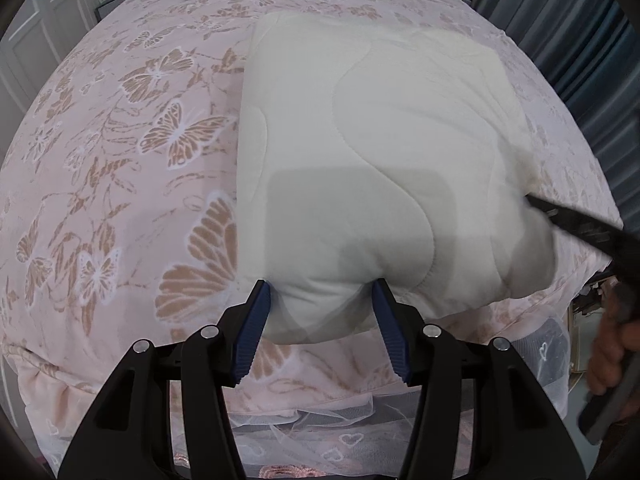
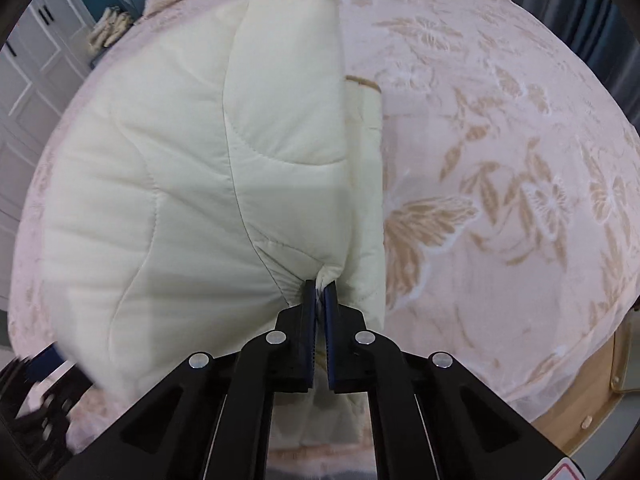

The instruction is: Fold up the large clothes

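A folded cream quilted blanket (image 1: pixel 360 140) lies on a pink butterfly-print bedspread (image 1: pixel 120 160). My left gripper (image 1: pixel 321 286) pinches a thick bulge of the blanket's near edge between its blue pads, which press into the padding. In the right wrist view the same blanket (image 2: pixel 180 180) fills the left half. My right gripper (image 2: pixel 320 285) is shut on a small pinch of fabric at the near right corner. Its black finger (image 1: pixel 568 220) shows at the blanket's right side in the left wrist view. The left gripper (image 2: pixel 44 360) appears blurred at the lower left.
The bedspread (image 2: pixel 500 160) stretches away to the right. A lace bed skirt (image 1: pixel 320 432) hangs below the near edge. A wooden bed frame (image 2: pixel 592 400) shows at the lower right. White cupboard doors (image 1: pixel 24 40) stand on the left, grey curtains (image 1: pixel 580 60) on the right. A hand (image 1: pixel 612 352) holds the right gripper.
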Demonstrator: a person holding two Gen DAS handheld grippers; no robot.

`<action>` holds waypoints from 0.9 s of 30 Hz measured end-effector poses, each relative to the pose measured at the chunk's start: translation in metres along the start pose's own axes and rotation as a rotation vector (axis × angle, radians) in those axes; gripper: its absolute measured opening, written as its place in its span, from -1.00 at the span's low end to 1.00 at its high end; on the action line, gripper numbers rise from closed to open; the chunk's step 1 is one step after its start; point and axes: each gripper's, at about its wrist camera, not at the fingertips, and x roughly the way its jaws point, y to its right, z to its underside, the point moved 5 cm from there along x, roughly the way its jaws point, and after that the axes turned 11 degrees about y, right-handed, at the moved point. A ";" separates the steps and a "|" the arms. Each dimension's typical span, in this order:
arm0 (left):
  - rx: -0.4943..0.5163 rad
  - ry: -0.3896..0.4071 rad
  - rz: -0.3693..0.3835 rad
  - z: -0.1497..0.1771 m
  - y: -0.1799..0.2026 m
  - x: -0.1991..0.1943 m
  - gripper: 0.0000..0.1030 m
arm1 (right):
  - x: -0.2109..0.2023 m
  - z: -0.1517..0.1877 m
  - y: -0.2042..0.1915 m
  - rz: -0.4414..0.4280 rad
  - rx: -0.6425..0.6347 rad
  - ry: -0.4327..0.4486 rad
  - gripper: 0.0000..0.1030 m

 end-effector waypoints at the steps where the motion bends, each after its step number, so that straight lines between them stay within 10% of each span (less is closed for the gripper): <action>1: 0.014 0.001 -0.002 0.001 0.004 0.000 0.03 | -0.001 -0.002 -0.001 0.003 -0.005 0.001 -0.91; 12: -0.037 -0.011 -0.006 0.001 -0.005 -0.008 0.21 | -0.056 -0.012 0.012 -0.005 0.092 0.114 0.11; 27: -0.160 -0.015 0.018 -0.022 -0.036 0.009 0.81 | -0.003 0.009 0.031 -0.133 0.292 0.010 0.55</action>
